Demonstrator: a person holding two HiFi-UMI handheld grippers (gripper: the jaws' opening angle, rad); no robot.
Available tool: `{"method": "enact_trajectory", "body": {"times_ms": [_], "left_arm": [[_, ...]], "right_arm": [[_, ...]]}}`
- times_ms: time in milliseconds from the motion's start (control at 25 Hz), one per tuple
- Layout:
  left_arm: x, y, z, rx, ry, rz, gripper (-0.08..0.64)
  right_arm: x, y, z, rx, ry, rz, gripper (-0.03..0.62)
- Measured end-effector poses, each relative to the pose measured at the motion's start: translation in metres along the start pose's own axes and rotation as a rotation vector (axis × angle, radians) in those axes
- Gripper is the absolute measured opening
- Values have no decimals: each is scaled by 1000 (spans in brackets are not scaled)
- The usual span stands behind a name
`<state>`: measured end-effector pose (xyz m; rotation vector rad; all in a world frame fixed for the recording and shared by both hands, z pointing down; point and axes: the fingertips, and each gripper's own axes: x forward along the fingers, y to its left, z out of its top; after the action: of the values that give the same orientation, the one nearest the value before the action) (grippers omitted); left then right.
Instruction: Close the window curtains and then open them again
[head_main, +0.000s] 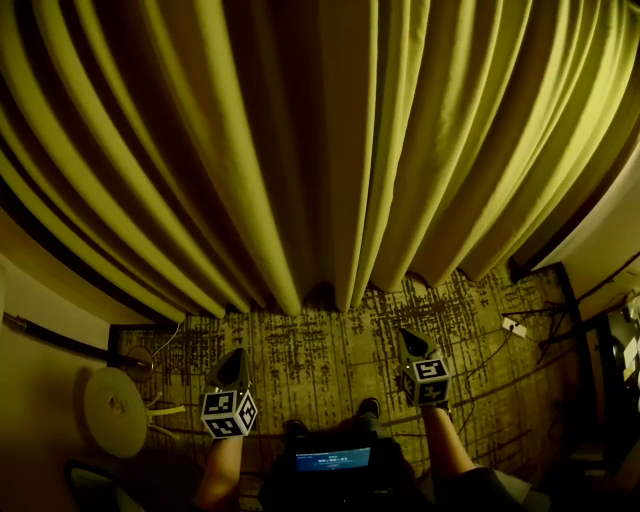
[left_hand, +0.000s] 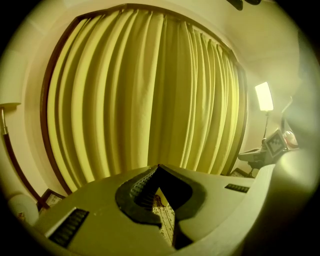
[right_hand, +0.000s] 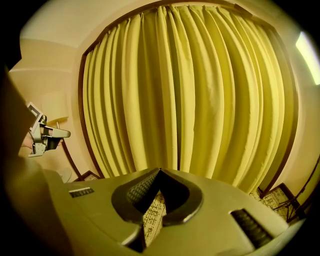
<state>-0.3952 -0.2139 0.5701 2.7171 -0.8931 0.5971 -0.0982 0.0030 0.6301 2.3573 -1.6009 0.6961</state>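
Yellow-green pleated curtains (head_main: 320, 150) hang drawn together across the whole window, down to the floor. They also fill the left gripper view (left_hand: 150, 90) and the right gripper view (right_hand: 200, 90), with a narrow dark seam between the two panels near the middle. My left gripper (head_main: 236, 358) is held low over the patterned carpet, shut with nothing in it, its tips (left_hand: 159, 166) meeting. My right gripper (head_main: 408, 338) is beside it, also shut and empty (right_hand: 160, 170). Both point toward the curtains and stand apart from the fabric.
A patterned carpet (head_main: 320, 350) runs up to the curtain hem. A round white object (head_main: 113, 410) and a framed picture (head_main: 135, 340) lie at the left. Cables (head_main: 520, 330) trail at the right. A lit floor lamp (left_hand: 263, 96) stands right of the window. A small screen (head_main: 332, 459) sits at my waist.
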Motion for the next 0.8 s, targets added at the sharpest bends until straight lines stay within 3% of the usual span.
{"method": "enact_trajectory", "body": {"times_ms": [280, 560, 800], "left_arm": [[24, -31, 7, -3, -16, 2, 6], [44, -79, 29, -2, -54, 29, 6], [58, -91, 59, 37, -85, 35, 7]], "right_arm": [[5, -35, -1, -11, -2, 8, 14], [7, -52, 26, -55, -36, 96, 14], [35, -62, 36, -54, -69, 126, 14]]}}
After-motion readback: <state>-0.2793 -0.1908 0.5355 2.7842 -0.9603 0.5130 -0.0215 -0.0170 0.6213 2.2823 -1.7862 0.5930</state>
